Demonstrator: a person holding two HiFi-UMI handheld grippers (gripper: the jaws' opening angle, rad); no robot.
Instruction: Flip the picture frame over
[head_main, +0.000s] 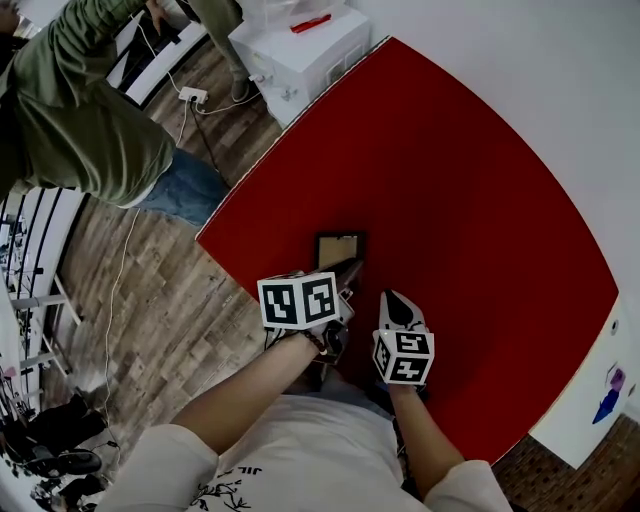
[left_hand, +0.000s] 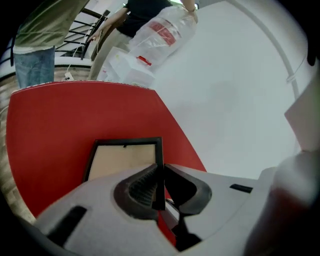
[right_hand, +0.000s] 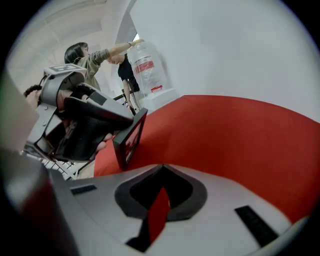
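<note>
The picture frame (head_main: 338, 246) has a black border and a brown back (left_hand: 125, 159). It stands tilted up on the red table (head_main: 450, 180), lower edge down, its glass side facing my right gripper view (right_hand: 129, 137). My left gripper (head_main: 345, 270) is shut on the frame's raised edge, and the black border shows clamped between its pads (left_hand: 159, 187). The left gripper (right_hand: 90, 125) also shows in the right gripper view, holding the frame from above. My right gripper (head_main: 400, 305) hovers just right of the frame. Its jaws (right_hand: 159, 207) stand a narrow gap apart, with only red table showing between them.
A person in a green jacket and jeans (head_main: 90, 110) stands past the table's far left corner. A white cabinet (head_main: 300, 45) is behind the table, and a large clear water bottle (right_hand: 146, 67) is being handled there. A power strip (head_main: 192, 95) lies on the wooden floor.
</note>
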